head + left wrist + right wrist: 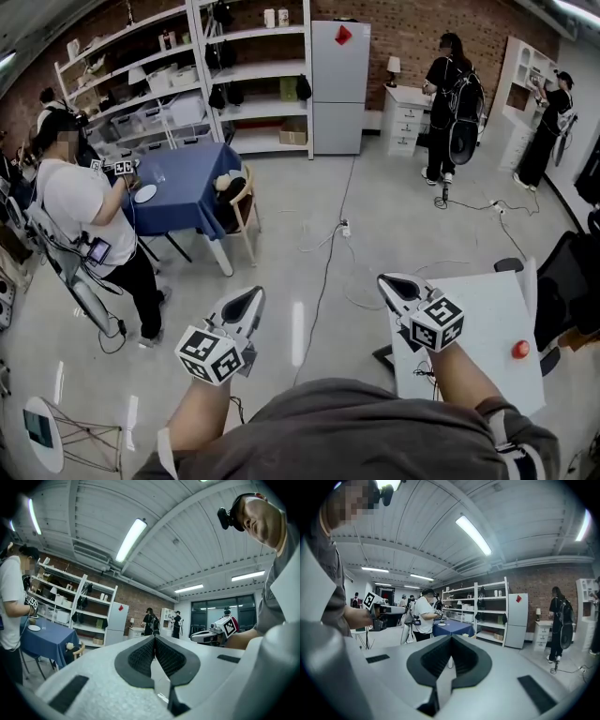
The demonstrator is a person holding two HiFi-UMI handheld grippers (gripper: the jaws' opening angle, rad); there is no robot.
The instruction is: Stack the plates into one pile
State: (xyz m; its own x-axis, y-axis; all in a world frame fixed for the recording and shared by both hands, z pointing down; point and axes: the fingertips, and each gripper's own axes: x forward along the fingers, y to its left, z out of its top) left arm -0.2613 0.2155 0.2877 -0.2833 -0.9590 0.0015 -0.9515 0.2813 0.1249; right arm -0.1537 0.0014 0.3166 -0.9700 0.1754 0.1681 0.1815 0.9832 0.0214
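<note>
Held left gripper (251,296) and right gripper (386,281) over grey floor (281,248), jaws of both pressed together on nothing. Saw white plate (145,193) lying near left edge of blue table (192,183), well apart from both, before white shelves (253,84) and brick wall (422,23).

A grey short-sleeved shirt (347,431) is worn. The pale grey, pointed plastic left gripper (253,292) and the matching right gripper (385,280) are lined with black ribbed pads (140,658). Each is capped by a white cube (211,354) printed with black square markers.
</note>
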